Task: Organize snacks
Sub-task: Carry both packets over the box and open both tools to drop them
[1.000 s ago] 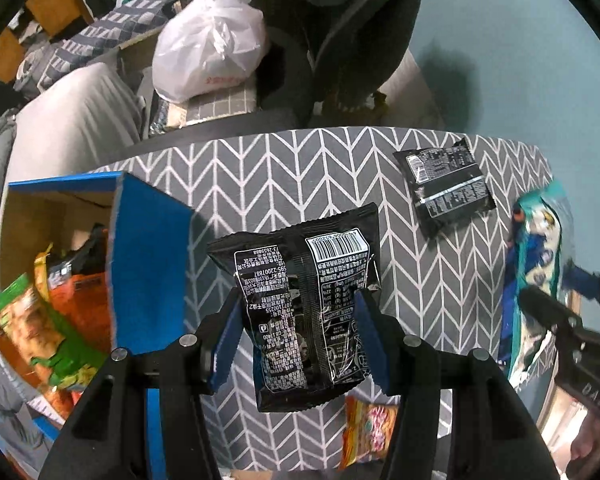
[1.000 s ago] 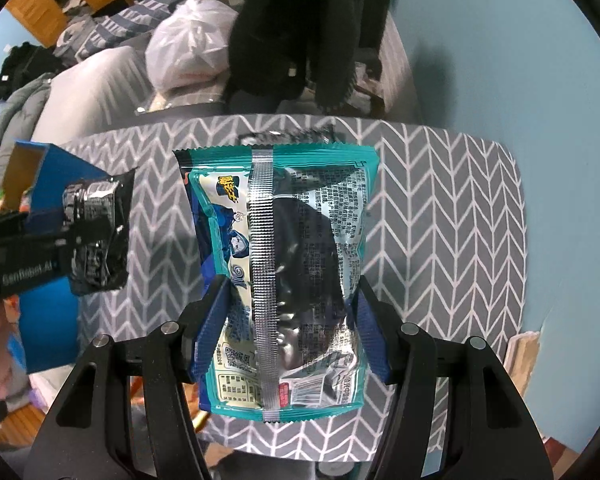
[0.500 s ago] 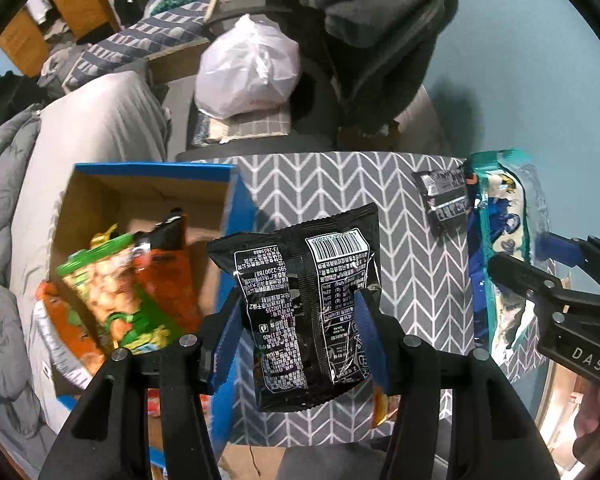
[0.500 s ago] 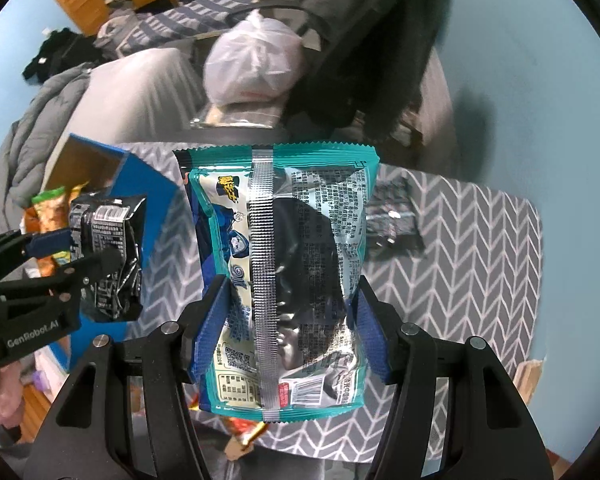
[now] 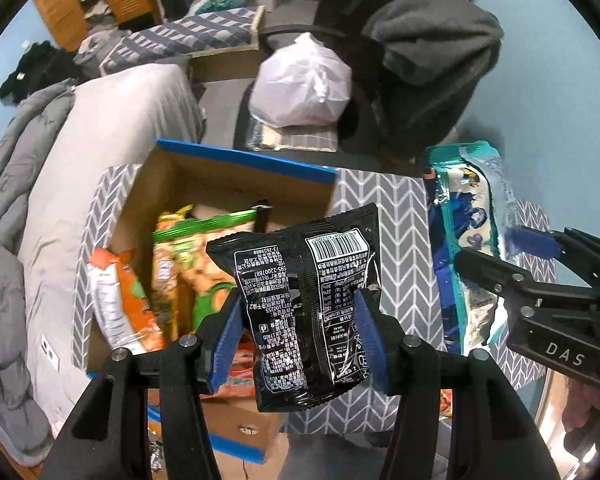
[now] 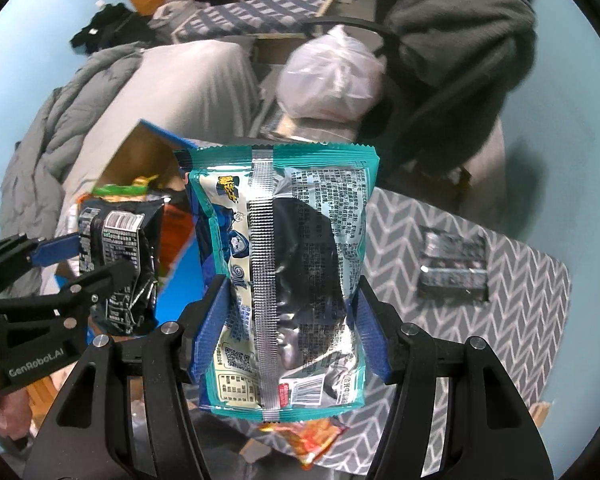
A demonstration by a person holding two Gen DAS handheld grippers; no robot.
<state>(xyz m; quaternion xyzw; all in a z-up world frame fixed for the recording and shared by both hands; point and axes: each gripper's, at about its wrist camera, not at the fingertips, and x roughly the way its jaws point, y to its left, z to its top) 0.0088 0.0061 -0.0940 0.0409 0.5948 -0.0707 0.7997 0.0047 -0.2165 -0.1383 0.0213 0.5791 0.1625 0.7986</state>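
Note:
My left gripper (image 5: 300, 336) is shut on a black snack bag (image 5: 312, 300), held in the air over the right edge of a blue cardboard box (image 5: 244, 160). Inside the box stand green (image 5: 196, 252) and orange (image 5: 116, 288) snack bags. My right gripper (image 6: 292, 320) is shut on a teal snack bag (image 6: 292, 272), carried just right of the box (image 6: 148, 148). Each gripper shows in the other's view: the right gripper (image 5: 512, 264) at the right, the left gripper (image 6: 80, 260) at the left. A small dark packet (image 6: 454, 268) lies on the chevron-covered table (image 6: 520, 320).
A white plastic bag (image 5: 304, 84) and a dark garment on a chair (image 5: 428, 60) sit behind the table. Grey bedding (image 5: 60, 168) lies at the left. An orange snack packet (image 6: 312, 440) lies at the table's near edge under the teal bag.
Both grippers have moved left and up with their bags, from over the table toward the blue box. The box interior has come into view under the black bag.

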